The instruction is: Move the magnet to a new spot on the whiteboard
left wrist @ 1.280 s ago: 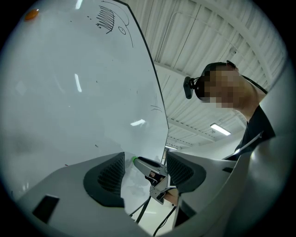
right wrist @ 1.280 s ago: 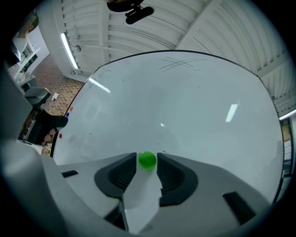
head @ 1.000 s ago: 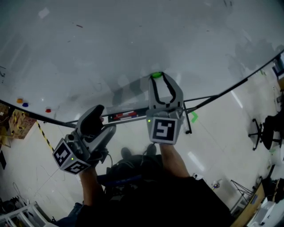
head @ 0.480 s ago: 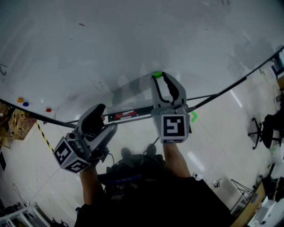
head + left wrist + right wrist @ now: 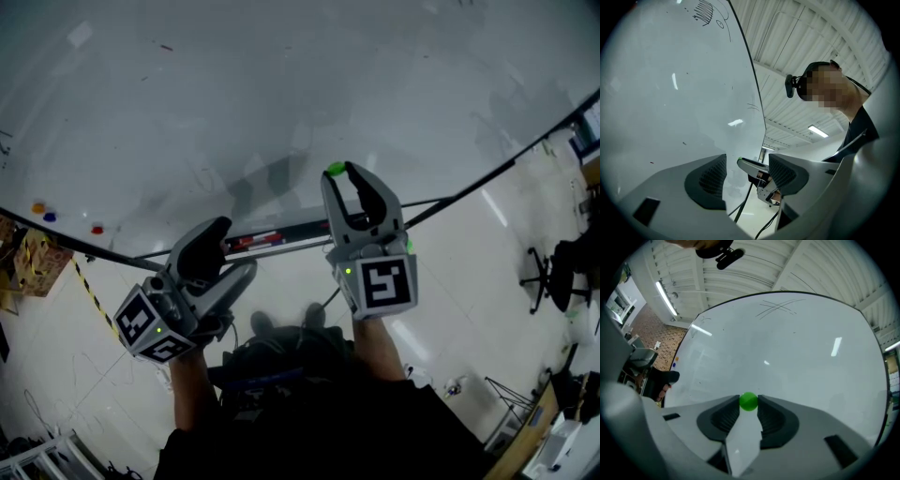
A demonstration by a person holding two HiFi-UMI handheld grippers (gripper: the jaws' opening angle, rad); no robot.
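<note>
A small green magnet [image 5: 749,401] sits pinched between the tips of my right gripper [image 5: 749,407], whose jaws have just been closing on it. In the head view the magnet [image 5: 333,170] is at the tip of the right gripper [image 5: 342,174], just in front of the lower part of the whiteboard [image 5: 281,94]. I cannot tell whether the magnet touches the board. My left gripper [image 5: 225,251] hangs lower left, near the board's bottom rail. Its jaws stand apart with nothing between them [image 5: 749,165].
An orange magnet [image 5: 37,208], a blue magnet [image 5: 49,217] and a red magnet [image 5: 97,229] sit low on the board at far left. The tray [image 5: 272,239] under the board holds a dark and red item. An office chair [image 5: 553,272] stands on the floor at right.
My right gripper has shifted a little down and right with the green magnet and rolled slightly. The left gripper has stayed where it was.
</note>
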